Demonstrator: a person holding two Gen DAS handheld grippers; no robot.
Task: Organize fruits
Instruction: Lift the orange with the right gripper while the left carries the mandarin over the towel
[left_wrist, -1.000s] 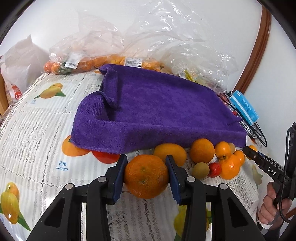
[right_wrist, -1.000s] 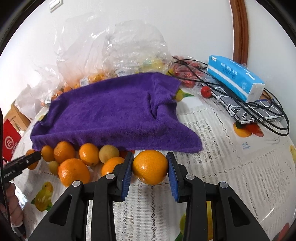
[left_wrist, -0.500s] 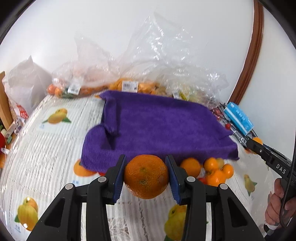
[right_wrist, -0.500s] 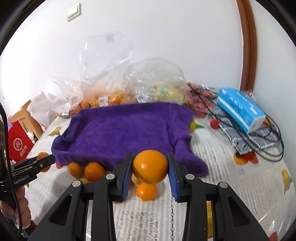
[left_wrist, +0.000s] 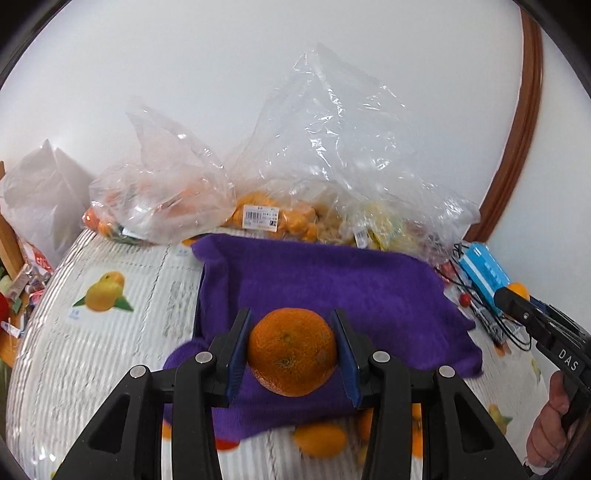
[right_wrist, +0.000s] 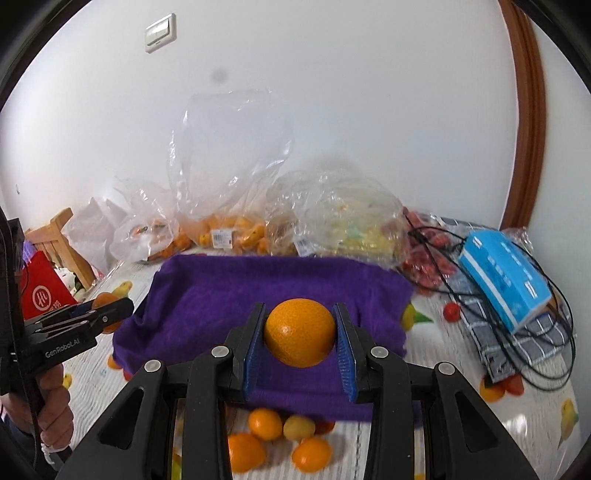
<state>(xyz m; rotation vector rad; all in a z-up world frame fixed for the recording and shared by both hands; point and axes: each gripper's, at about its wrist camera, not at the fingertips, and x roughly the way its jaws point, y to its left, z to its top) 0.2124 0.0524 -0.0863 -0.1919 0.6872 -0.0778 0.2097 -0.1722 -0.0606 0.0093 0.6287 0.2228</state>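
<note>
My left gripper (left_wrist: 291, 354) is shut on a dark orange mandarin (left_wrist: 291, 356) and holds it in the air above the near part of the purple towel (left_wrist: 332, 280). My right gripper (right_wrist: 300, 341) is shut on a smooth orange (right_wrist: 300, 338), also raised over the towel (right_wrist: 258, 291). Loose fruits (right_wrist: 280, 439) lie on the tablecloth at the towel's near edge, under both grippers; they also show in the left wrist view (left_wrist: 321, 439). The left gripper shows at the left of the right wrist view (right_wrist: 107, 312), with its mandarin between the tips.
Clear plastic bags of fruit (left_wrist: 258, 218) stand behind the towel against the wall. A blue tissue pack (right_wrist: 506, 280) lies on black cables and a checked cloth (right_wrist: 517, 343) at the right. A small red tomato (right_wrist: 451, 312) lies near them. A wooden chair (right_wrist: 62, 240) is at the far left.
Both grippers rose from the tabletop with their fruit and moved forward over the towel. The loose fruits stayed below.
</note>
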